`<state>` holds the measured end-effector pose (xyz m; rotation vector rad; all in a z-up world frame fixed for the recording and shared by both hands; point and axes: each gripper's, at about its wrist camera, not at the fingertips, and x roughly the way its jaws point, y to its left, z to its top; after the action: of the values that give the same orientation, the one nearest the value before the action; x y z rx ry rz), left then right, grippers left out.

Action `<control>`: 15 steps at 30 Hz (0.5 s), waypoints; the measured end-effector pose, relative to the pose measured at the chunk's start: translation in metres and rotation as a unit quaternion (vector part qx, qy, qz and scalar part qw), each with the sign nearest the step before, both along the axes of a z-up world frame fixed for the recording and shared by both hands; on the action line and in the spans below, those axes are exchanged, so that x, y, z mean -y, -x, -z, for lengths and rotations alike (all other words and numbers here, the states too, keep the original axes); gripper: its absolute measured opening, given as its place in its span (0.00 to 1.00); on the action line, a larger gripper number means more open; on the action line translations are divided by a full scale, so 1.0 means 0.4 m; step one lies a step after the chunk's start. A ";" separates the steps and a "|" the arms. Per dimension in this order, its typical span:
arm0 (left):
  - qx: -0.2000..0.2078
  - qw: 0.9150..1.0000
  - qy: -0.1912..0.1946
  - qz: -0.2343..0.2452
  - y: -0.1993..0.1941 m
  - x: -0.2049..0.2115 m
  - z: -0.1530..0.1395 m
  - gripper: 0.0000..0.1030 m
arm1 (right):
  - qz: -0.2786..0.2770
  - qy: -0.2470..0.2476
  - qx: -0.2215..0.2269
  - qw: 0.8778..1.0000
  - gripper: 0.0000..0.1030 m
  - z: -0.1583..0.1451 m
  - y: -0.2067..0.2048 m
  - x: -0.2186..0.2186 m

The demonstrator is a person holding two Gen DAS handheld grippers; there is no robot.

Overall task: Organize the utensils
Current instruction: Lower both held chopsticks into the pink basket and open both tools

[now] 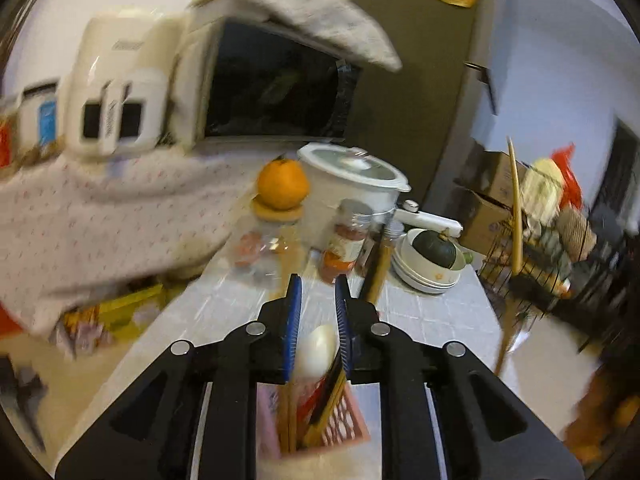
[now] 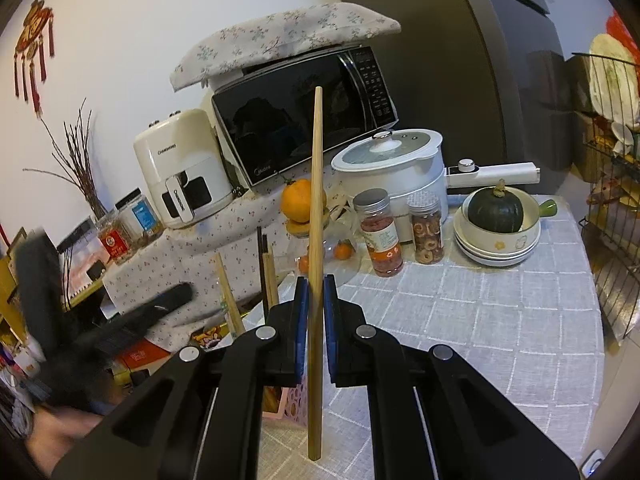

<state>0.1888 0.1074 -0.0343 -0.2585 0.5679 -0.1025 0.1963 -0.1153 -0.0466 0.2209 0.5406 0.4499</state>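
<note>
My right gripper (image 2: 316, 288) has its jaws clenched on a single bamboo chopstick (image 2: 315, 216), standing upright above the checked counter (image 2: 480, 320). My left gripper (image 1: 317, 292) has its jaws parted, touching nothing, poised over the pink utensil basket (image 1: 340, 424), where a white spoon (image 1: 316, 350) and several chopsticks already stand near the counter's edge.

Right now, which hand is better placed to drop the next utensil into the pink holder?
Probably right. The right gripper is shut on a wooden chopstick, ready to deliver. The left gripper, jaws parted, hangs over the pink holder gripping nothing, a white spoon below it.
</note>
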 end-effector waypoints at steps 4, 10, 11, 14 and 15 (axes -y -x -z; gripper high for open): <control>-0.128 0.991 0.018 -0.033 0.033 -0.067 -0.022 0.51 | 0.000 0.003 0.003 1.000 0.08 0.020 0.000 -0.042; -0.203 0.974 0.075 -0.074 0.033 -0.180 0.033 0.65 | 0.020 -0.009 0.023 0.999 0.08 0.038 -0.009 -0.133; -0.211 0.971 0.082 -0.078 0.032 -0.192 0.039 0.65 | 0.025 -0.015 0.026 0.999 0.08 0.044 -0.010 -0.151; -0.212 0.969 0.102 -0.073 0.029 -0.203 0.035 0.69 | 0.042 -0.035 0.034 0.998 0.08 0.061 -0.016 -0.186; -0.210 0.970 0.104 -0.069 0.030 -0.205 0.029 0.70 | 0.046 -0.038 0.035 0.998 0.08 0.069 -0.021 -0.198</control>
<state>0.1766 0.1893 -0.0461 -0.5312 0.9593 0.0306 0.2047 -0.0361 -0.0742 0.3003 0.4435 0.3882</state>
